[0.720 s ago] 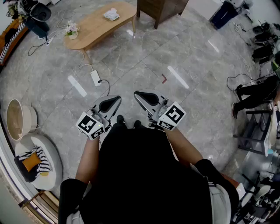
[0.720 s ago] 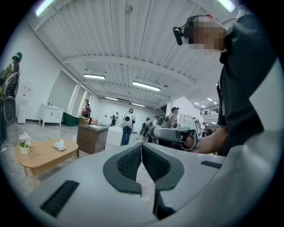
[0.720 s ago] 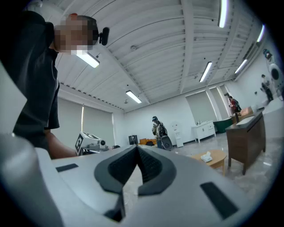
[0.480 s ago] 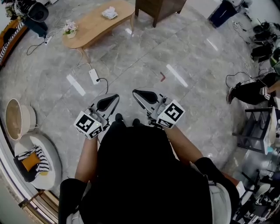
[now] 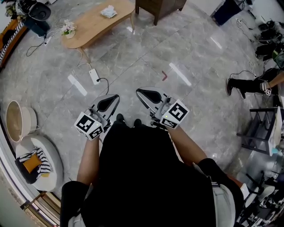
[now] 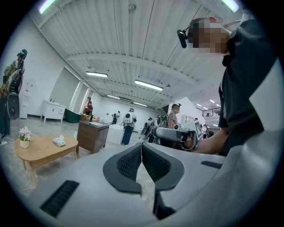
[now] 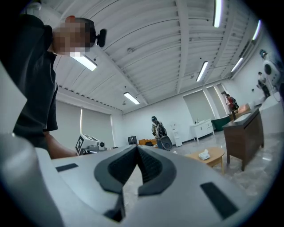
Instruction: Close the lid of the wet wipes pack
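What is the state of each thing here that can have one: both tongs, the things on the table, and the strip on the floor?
Left gripper: tongs shut, nothing between them.
Right gripper: tongs shut, nothing between them.
White object: lying on the wooden table; too small to tell about a lid.
Flower pot: upright on that table.
Power strip: lying flat, black cable attached.

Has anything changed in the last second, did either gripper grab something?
Nothing grabbed. The bystander's dark-trousered legs at the right edge stepped up-frame; the light wooden table drifted slightly up-frame with the camera. The left gripper and right gripper stayed shut and empty, side by side.
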Demonstrator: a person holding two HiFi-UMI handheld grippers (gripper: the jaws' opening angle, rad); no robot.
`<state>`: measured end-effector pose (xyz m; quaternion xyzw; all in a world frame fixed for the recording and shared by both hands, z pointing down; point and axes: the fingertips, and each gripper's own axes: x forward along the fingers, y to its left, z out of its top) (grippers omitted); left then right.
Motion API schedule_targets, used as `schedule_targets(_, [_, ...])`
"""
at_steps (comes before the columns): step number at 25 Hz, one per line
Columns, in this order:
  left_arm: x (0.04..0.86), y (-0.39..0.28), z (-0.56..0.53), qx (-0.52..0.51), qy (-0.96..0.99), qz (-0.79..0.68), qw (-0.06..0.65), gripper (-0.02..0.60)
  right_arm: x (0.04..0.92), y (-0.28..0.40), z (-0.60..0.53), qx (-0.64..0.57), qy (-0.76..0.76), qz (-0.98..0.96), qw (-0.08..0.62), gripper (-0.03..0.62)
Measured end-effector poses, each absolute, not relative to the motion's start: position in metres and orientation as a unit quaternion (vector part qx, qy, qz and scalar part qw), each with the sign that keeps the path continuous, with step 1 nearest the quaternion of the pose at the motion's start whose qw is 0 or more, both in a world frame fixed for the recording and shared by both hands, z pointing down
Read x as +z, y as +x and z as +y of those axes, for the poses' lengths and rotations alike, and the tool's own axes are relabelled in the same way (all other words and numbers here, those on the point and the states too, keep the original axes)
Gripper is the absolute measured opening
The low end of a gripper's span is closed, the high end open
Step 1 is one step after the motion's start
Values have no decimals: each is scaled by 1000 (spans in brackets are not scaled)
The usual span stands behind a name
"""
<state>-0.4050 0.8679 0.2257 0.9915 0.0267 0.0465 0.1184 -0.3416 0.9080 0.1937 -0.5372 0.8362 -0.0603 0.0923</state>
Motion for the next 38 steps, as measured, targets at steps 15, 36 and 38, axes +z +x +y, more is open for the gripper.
schedule_targets(15, [252,-379,806,61,986,14,151,17,213,-292,858,-86,-552,823,99,11])
schedule_targets(36, [256,-283,537,37,984,6,172,17,214,-179,621,-121,-578,804,78,11])
schedule_targets(38, [257,-270,525,36,984,9,176,17,215,-164,608,-123,-582,800,75,12])
